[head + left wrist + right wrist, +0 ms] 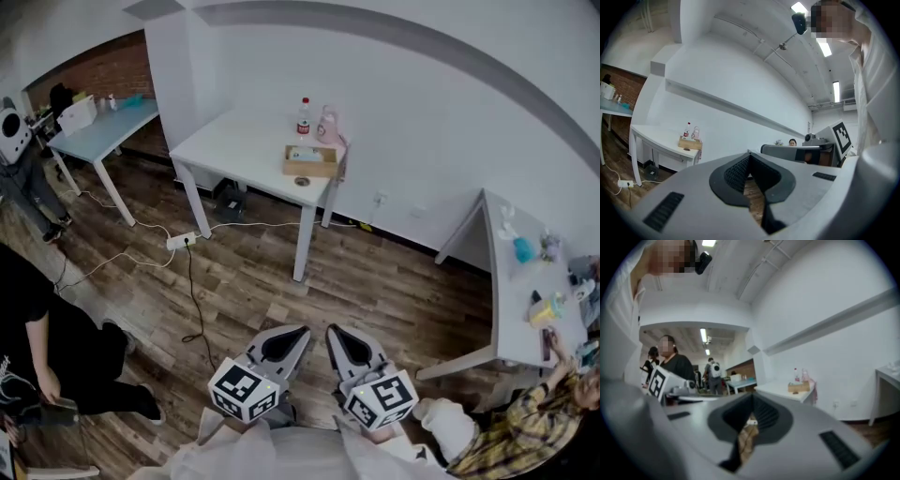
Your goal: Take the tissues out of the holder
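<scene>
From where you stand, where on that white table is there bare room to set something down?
The white table is bare from its left end up to the wooden tissue holder. The right end is crowded: the holder, with a bottle and a pink container behind it.

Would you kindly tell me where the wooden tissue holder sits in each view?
Head view: wooden tissue holder, upper centre, on the white table.
Left gripper view: holder left of centre.
Right gripper view: holder right of centre.
Shared landmark: the bottle just behind it.
</scene>
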Demonstrator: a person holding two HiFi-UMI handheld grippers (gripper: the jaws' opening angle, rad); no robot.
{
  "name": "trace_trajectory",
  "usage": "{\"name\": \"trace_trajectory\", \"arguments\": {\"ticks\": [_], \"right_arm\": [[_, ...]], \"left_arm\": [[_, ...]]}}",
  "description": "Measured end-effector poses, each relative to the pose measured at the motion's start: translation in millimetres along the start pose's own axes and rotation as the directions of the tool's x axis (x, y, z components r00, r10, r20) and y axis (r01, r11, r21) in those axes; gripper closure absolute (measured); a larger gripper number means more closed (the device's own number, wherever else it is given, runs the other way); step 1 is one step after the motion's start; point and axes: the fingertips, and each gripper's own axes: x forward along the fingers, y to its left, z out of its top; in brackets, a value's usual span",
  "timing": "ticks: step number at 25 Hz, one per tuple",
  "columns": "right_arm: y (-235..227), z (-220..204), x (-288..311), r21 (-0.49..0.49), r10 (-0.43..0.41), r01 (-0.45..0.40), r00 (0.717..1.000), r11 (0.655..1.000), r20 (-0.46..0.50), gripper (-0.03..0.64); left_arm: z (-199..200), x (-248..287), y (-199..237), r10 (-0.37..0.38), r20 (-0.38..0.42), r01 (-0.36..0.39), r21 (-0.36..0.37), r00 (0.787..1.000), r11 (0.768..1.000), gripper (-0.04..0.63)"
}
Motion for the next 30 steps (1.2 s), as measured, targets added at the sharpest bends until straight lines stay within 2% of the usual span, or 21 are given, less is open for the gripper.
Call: {"name": "trace_trajectory", "arguments": {"ticks": [6,13,21,30], "right_arm": [[-15.0,10.7,54.5,-0.031,-0.012,0.012,1.0,0.999,0.003,0.606],[-19.6,-5.6,85.9,0.004,-0.031,0.031,0.998,1.0,-0.048,0.607],[-42.3,-6.3,114.7,0.029,-0.029,0.031,0.997,0.999,-0.07,0.606],[-82.7,9.1,177.1,0.017,0.016,-0.016,0.999,1.0,-0.031,0.607]], "left_arm": [[15.7,21.9,51.8,-0.037,0.015,0.038,-0.008,0.999,0.999,0.583],[11.6,36.7,78.8,-0.066,-0.011,0.066,-0.048,0.998,0.997,0.583],[5.3,50.4,110.4,-0.045,-0.025,0.043,-0.086,0.999,0.995,0.583],[15.5,93.0,170.9,0.008,-0.029,-0.01,-0.071,1.0,0.997,0.583]]}}
